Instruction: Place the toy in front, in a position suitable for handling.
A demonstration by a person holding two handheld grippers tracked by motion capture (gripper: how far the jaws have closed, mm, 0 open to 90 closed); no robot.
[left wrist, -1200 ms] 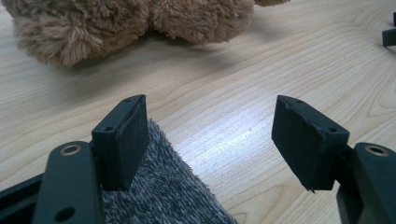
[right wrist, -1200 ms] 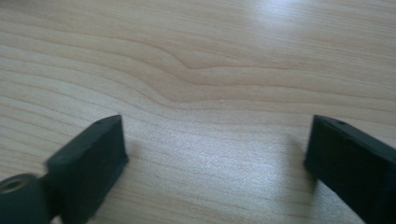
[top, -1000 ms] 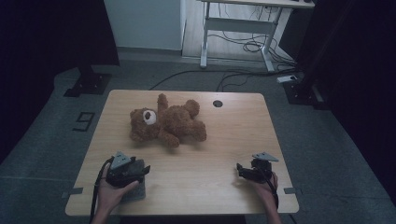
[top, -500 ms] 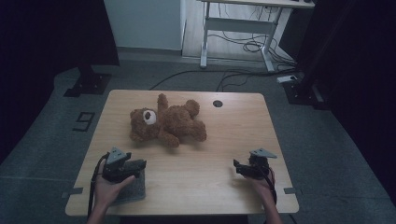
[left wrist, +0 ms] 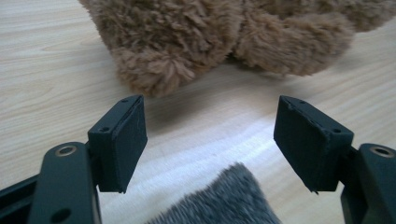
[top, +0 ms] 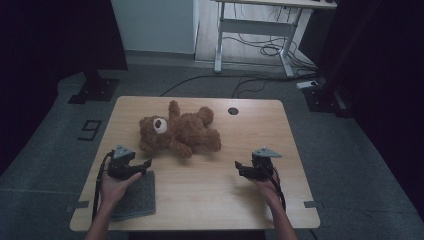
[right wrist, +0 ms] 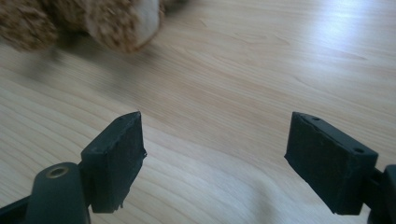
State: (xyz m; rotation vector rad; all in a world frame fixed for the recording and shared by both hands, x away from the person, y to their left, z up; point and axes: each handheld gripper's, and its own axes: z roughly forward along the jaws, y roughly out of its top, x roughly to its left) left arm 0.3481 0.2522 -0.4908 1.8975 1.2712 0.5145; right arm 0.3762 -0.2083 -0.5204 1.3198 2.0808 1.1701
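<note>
A brown teddy bear (top: 177, 131) lies on its back in the middle of the wooden table (top: 260, 130), head to the left. My left gripper (top: 146, 164) hovers just in front of the bear's head, open, over the edge of a grey cloth (top: 135, 197). In the left gripper view the bear (left wrist: 187, 42) lies just ahead of the open left gripper (left wrist: 210, 140), with the cloth (left wrist: 219, 200) below. My right gripper (top: 239, 169) stands open to the bear's right. Its jaws have just been closing a little, with nothing between them (right wrist: 215, 158). A bear paw (right wrist: 116, 23) shows ahead.
A dark round hole (top: 233, 110) sits in the tabletop behind the bear. Beyond the table stand a white desk frame (top: 250, 30) and cables (top: 260, 50) on the grey floor. Bare wood lies between the two grippers.
Both hands have moved forward over the table toward the bear. The right gripper has also shifted left and risen slightly. The bear has not moved.
</note>
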